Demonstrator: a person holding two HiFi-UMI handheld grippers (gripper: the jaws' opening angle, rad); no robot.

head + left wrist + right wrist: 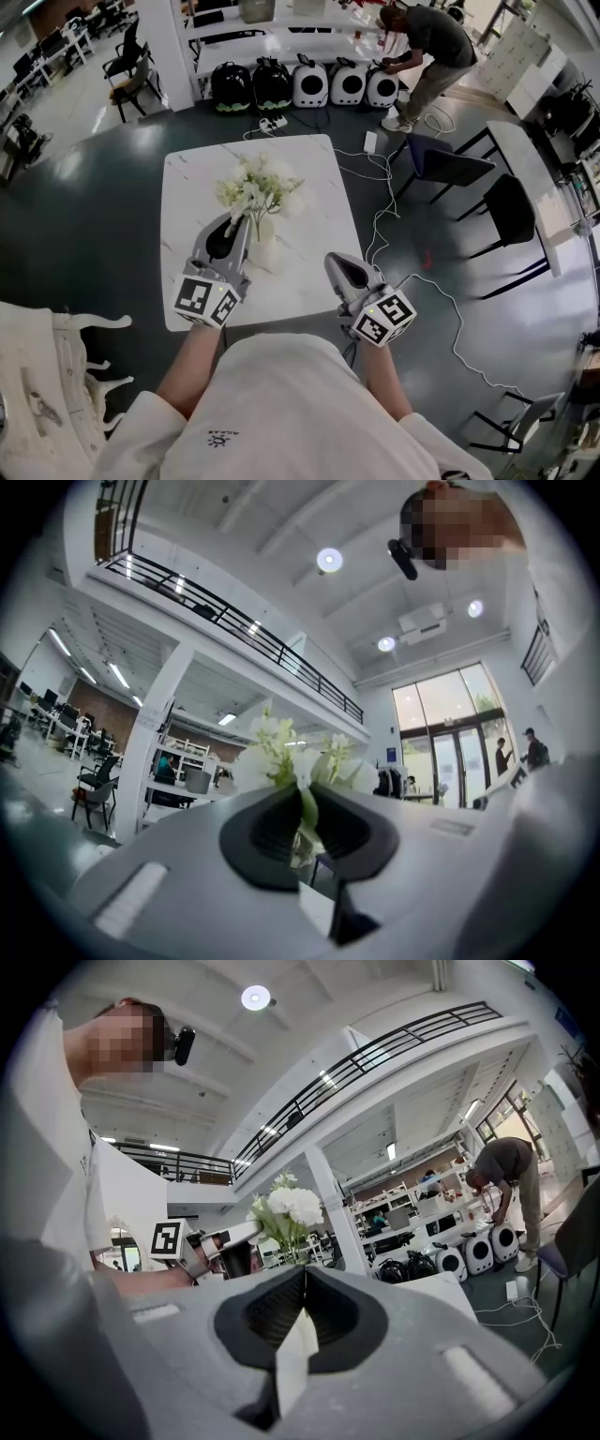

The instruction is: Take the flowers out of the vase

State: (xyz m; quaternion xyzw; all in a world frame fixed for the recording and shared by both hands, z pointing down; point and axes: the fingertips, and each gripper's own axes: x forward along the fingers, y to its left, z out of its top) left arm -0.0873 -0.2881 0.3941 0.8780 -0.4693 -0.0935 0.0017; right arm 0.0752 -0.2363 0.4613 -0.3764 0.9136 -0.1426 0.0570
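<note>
Gripping the stems (307,810) just above the vase (264,249), the left gripper (240,223) is seen closed on the flowers (258,185). In the left gripper view a green stem is pinched between the pads, with white blooms above the jaws. The vase is stood mid-table (319,187), and the stem ends seem to be inside it, though this is hidden by the gripper. The right gripper (339,266) is held near the table's near edge, well apart from the vase, jaws together and nothing between them.

The step in hand is judged to be the pull-out. It should be done straight up along the vase's axis, so the stems are not dragged against the rim. The pinch should be kept firm, since thin stems can slip, but not so hard that they are crushed. The vase is unheld and looks light, so it may be lifted or tipped with the bunch. It could be steadied by the right gripper. No sideways move should be made until the stem ends are clear of the rim.
</note>
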